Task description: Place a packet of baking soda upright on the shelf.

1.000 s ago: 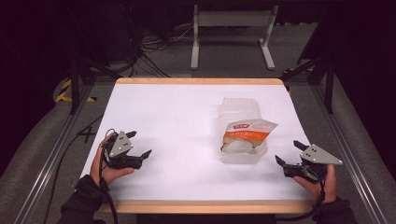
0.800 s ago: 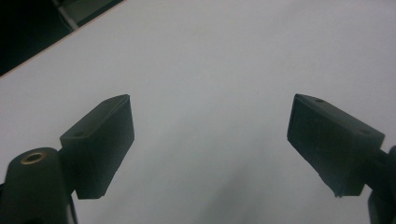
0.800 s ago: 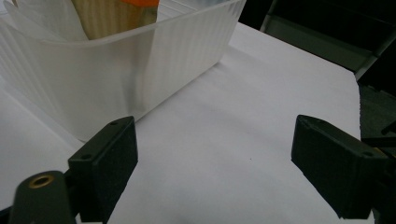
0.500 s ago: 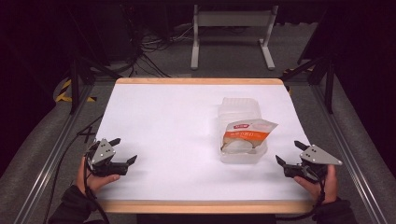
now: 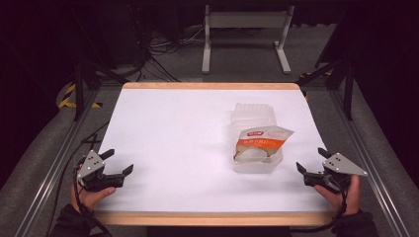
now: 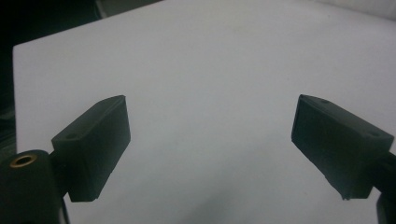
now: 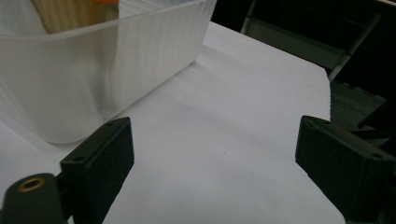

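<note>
Left tongs (image 5: pixel 118 163), right tongs (image 5: pixel 311 160): spread wide, empty.

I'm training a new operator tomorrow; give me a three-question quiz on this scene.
1. True or false: the left gripper is shut on the bag.
2. Where does the bag sit? A) flat on the table B) in the clear plastic container C) in the right gripper
3. Which gripper is nearer the container?

Key: 1. False; its jaws stand open and empty. 2. B. 3. The right gripper.
</note>
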`<act>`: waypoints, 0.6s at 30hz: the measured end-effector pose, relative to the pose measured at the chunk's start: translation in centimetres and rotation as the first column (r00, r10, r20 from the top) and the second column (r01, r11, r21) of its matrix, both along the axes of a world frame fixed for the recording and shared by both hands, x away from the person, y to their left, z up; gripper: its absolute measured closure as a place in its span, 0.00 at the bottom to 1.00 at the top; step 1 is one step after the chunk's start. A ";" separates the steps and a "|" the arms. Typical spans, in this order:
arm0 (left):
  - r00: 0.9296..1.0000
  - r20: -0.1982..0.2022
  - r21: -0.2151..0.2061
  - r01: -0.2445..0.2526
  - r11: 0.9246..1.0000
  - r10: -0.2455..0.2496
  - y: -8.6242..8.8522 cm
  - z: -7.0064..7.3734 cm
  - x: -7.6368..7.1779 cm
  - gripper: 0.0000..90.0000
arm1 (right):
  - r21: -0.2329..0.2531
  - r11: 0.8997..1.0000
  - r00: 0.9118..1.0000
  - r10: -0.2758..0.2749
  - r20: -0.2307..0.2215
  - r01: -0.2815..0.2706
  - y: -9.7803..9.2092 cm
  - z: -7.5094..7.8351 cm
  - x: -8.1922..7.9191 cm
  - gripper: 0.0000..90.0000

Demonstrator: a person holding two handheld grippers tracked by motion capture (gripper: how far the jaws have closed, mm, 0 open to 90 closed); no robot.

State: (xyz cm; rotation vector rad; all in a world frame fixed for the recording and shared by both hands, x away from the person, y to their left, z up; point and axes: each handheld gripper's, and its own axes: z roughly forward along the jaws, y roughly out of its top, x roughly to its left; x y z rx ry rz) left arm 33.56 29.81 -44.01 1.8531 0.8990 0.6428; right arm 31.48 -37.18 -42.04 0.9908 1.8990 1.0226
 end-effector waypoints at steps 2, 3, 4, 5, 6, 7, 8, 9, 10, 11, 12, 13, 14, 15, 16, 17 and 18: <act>1.000 -0.001 -0.026 -0.010 1.000 0.010 0.4 0.0 0.0 0.13 | 0.015 1.000 1.000 -0.022 0.006 0.022 -0.3 0.0 0.0 0.12; 1.000 -0.003 -0.031 -0.014 0.999 0.014 0.6 -0.1 0.0 0.13 | 0.019 0.999 1.000 -0.027 0.007 0.027 -0.4 0.0 0.1 0.11; 1.000 -0.001 -0.028 -0.020 0.999 0.020 0.7 -0.1 0.0 0.13 | 0.021 0.999 0.999 -0.039 0.009 0.039 -0.5 0.0 0.1 0.09; 1.000 -0.004 -0.035 -0.023 0.999 0.023 0.7 -0.1 0.0 0.13 | 0.022 0.999 0.999 -0.046 0.012 0.046 -0.6 -0.1 0.1 0.09; 1.000 -0.005 -0.039 -0.023 0.999 0.023 0.7 -0.1 0.0 0.13 | 0.026 0.998 0.999 -0.049 0.011 0.049 -0.6 -0.1 0.2 0.09; 1.000 -0.003 -0.035 -0.024 0.999 0.024 0.7 -0.1 0.0 0.12 | 0.027 0.998 0.998 -0.053 0.013 0.053 -0.6 -0.1 0.2 0.09; 1.000 -0.001 -0.031 -0.021 0.999 0.021 0.7 -0.1 0.0 0.12 | 0.024 0.998 0.998 -0.059 0.014 0.058 -0.6 -0.1 0.2 0.09; 1.000 -0.003 -0.028 -0.019 0.999 0.018 0.6 -0.1 0.0 0.12 | 0.024 0.998 0.998 -0.059 0.014 0.059 -0.6 -0.1 0.2 0.09; 1.000 -0.003 -0.025 -0.019 1.000 0.019 0.5 -0.1 0.0 0.12 | 0.024 0.998 0.998 -0.060 0.013 0.060 -0.5 -0.2 0.2 0.09; 1.000 -0.002 -0.027 -0.020 0.999 0.020 0.5 -0.1 0.0 0.12 | 0.021 0.998 0.998 -0.061 0.013 0.060 -0.5 -0.2 0.2 0.09; 1.000 -0.002 -0.030 -0.019 0.999 0.019 0.5 -0.1 0.0 0.12 | 0.018 0.998 0.998 -0.063 0.015 0.062 -0.5 -0.2 0.2 0.09; 1.000 -0.002 -0.030 -0.019 0.999 0.019 0.5 -0.1 0.0 0.12 | 0.018 0.998 0.998 -0.063 0.015 0.062 -0.5 -0.2 0.2 0.09; 1.000 -0.004 -0.028 -0.018 0.999 0.018 0.5 -0.1 0.0 0.12 | 0.018 0.998 0.998 -0.060 0.018 0.060 -0.5 -0.2 0.2 0.09; 1.000 -0.006 -0.028 -0.015 1.000 0.015 0.5 -0.1 -0.1 0.11 | 0.018 0.998 0.998 -0.062 0.017 0.062 -0.4 -0.1 0.1 0.09; 1.000 -0.005 -0.021 -0.011 1.000 0.011 0.4 -0.2 -0.1 0.11 | 0.018 0.998 0.998 -0.063 0.019 0.062 -0.4 -0.1 0.1 0.09; 1.000 -0.007 -0.022 -0.011 1.000 0.010 0.4 -0.2 -0.1 0.11 | 0.015 0.998 0.998 -0.062 0.020 0.061 -0.3 -0.1 0.1 0.09; 1.000 -0.008 -0.022 -0.008 1.000 0.008 0.3 -0.2 -0.1 0.11 | 0.014 0.998 0.998 -0.061 0.019 0.061 -0.2 -0.1 0.0 0.09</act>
